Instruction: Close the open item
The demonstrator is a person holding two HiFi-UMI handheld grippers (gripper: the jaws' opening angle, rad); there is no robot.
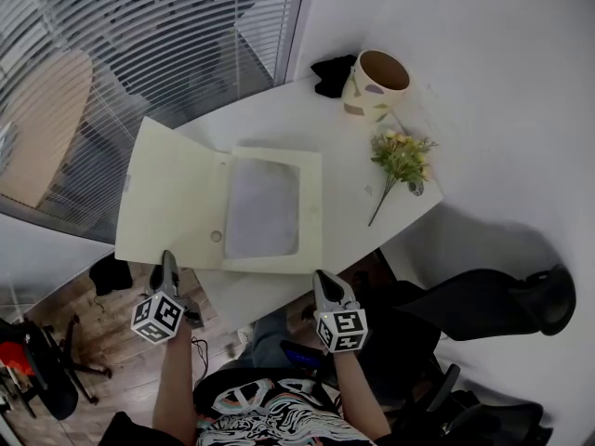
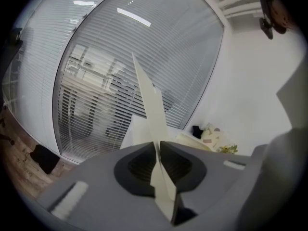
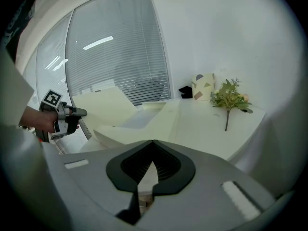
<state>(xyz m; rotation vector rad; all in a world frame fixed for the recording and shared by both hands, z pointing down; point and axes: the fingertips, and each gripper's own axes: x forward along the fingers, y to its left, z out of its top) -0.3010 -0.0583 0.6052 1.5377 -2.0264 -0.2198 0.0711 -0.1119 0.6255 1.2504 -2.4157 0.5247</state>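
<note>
The left gripper (image 1: 170, 260) is clamped on the folder's open flap (image 1: 169, 193). In the left gripper view its jaws are pressed on the thin cream sheet (image 2: 149, 105), which runs edge-on between them and away beyond the tips. Behind the flap, past those jaws, is a window with blinds (image 2: 106, 81).

The folder (image 1: 270, 161) lies open on the white table (image 1: 372, 216), ahead of both grippers. Its flap spreads out to the left of the left jaws' far side, past the table's edge. Its other half has a pale grey panel (image 1: 263, 207) and lies flat between the two grippers' lines.

The right gripper (image 1: 323, 279) sits at the folder's near right corner; I cannot tell whether it touches. In the right gripper view its jaws (image 3: 153, 142) are together at the tips with nothing between them. From there the folder (image 3: 144, 117) lies straight ahead and to the left, and the left gripper (image 3: 82, 112) shows far to the left, in a hand.

Well ahead of the right jaws and to their right stand a cup (image 1: 376, 84) and a dark object (image 1: 332, 74) just left of it. Nearer, a sprig of flowers (image 1: 402, 156) lies on the table, right of the folder and apart from it.
</note>
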